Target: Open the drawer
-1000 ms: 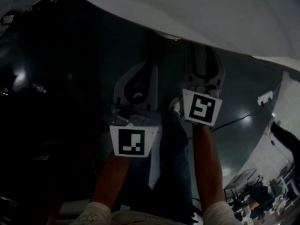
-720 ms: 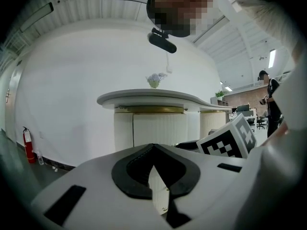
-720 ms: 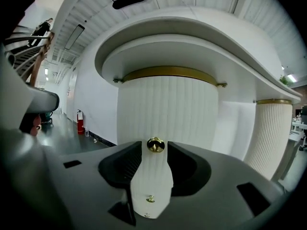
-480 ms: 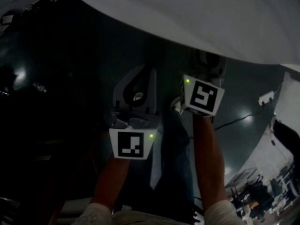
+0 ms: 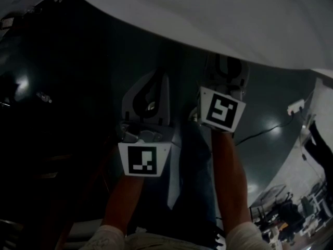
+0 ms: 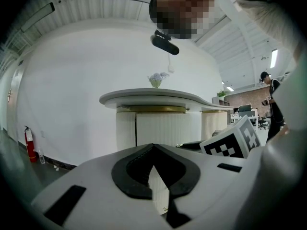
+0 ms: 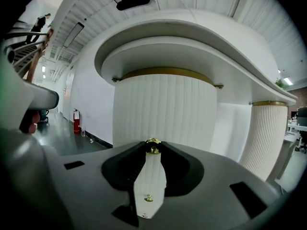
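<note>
Under the curved counter (image 7: 201,42), the right gripper (image 7: 153,148) appears pinched shut on a small gold knob (image 7: 153,142).
Held back, the left gripper (image 6: 153,147) is closed on nothing. The knob wants a straight, level pull with a firm grip, or the tips may slip off. The drawer should sit in the white fluted front (image 7: 165,109) beyond, but its seams cannot be made out.

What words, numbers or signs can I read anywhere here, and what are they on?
None can be read.
Marker cube of the left gripper: black-and-white squares, no letters.
Marker cube of the right gripper: likewise.
Gold knob at the right gripper's jaw tips: blank.
Fire extinguisher: label too small to read.
</note>
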`<state>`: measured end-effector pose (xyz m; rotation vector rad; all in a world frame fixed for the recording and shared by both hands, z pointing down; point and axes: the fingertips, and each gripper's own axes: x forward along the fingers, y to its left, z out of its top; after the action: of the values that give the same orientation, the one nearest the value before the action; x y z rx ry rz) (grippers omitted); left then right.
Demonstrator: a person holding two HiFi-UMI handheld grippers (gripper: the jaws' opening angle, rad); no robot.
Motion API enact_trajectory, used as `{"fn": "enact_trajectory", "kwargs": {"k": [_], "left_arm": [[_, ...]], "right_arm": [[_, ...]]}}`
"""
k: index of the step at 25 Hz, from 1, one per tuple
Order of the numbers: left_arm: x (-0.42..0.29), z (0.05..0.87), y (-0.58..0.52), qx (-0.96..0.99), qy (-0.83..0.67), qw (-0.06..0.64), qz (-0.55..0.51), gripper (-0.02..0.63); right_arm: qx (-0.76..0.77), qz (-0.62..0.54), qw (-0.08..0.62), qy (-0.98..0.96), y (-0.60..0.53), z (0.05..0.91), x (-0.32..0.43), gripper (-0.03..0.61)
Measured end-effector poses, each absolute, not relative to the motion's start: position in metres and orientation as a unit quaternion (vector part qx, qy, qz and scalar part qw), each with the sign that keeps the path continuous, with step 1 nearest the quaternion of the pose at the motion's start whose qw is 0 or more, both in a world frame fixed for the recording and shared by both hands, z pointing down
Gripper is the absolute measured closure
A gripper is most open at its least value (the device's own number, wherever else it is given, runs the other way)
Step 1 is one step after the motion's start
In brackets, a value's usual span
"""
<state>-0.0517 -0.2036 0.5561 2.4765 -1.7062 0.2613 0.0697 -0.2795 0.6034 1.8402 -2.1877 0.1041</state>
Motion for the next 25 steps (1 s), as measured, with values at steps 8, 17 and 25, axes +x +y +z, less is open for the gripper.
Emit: {"fn": "enact_trajectory", "kwargs": {"k": [8, 17, 25], "left_arm": [[-0.051, 0.555, -0.203, 0.818, -0.566, 0.058, 0.083, 0.614], [-0.051, 0.553, -0.189, 0.818, -0.566, 0.058, 0.077, 0.614], [-0.058, 0.555, -0.177, 0.814, -0.572, 0.063, 0.081, 0.614]], "right_arm": [[0.640, 0.047, 0.141, -0.754, -0.248, 0.608, 0.071, 0.474], [0.641, 0.052, 0.147, -0.751, -0.197, 0.608, 0.072, 0.474], [0.646, 0.067, 0.151, -0.745, -0.154, 0.611, 0.074, 0.474]]}}
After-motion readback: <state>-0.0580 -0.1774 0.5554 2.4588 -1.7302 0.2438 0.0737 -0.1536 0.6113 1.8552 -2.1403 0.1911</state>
